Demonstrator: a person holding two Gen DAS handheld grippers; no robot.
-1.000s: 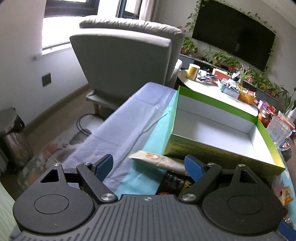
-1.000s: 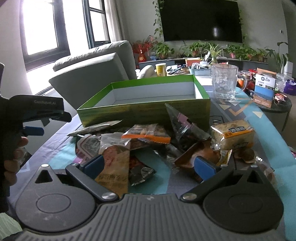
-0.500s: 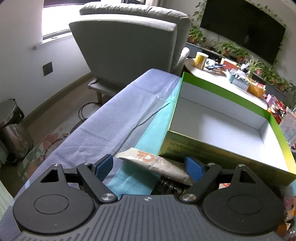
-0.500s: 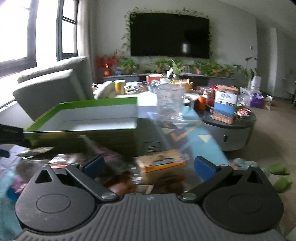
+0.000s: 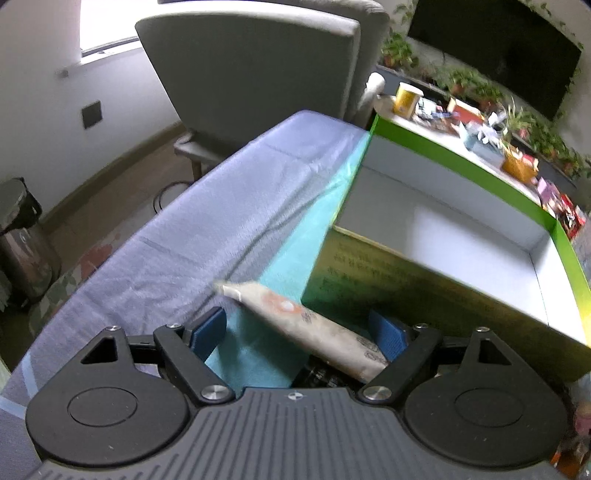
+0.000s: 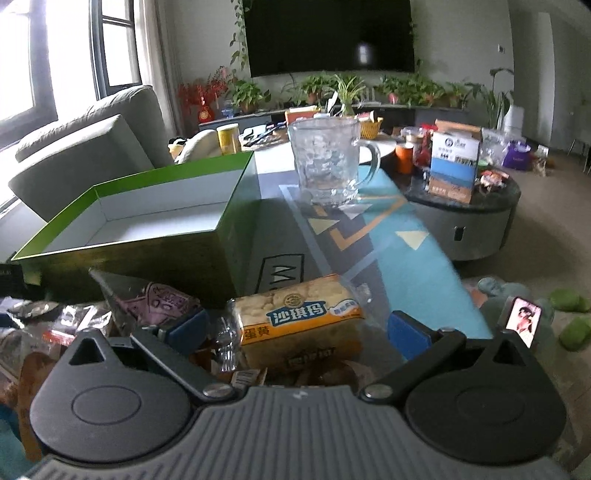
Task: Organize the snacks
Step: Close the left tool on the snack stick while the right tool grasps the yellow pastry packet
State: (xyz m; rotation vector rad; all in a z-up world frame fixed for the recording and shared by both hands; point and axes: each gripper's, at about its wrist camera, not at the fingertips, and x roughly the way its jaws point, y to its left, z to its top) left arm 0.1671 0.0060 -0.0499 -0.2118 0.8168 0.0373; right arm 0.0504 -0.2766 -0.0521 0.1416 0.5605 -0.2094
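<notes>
R gripper [image 6: 297, 328] swung to 1 cake pack [image 6: 295, 317]; both fingers wide, empty; L [image 5: 297, 330] narrowing.

armchair [image 5: 258, 70]: grey, upholstered; stands past the far end of the table, its back toward the window [image 6: 33, 59]
television [image 6: 328, 35]: dark, wall-mounted; trailing vine along its left edge
potted plants [image 6: 347, 88]: a row on the low unit beneath the television
glass mug [image 6: 327, 158]: clear, textured, upright on the tablecloth [image 5: 207, 229]; handle to the right
tablecloth: lilac cloth with a teal band; patterned with triangles near the mug
yellow cup [image 5: 406, 99]: on a white table behind the armchair
round side table [image 6: 476, 218]: dark top, grey body; a blue and white carton [image 6: 456, 162] upright on it
bin [image 5: 22, 243]: metal, on the floor by the wall
</notes>
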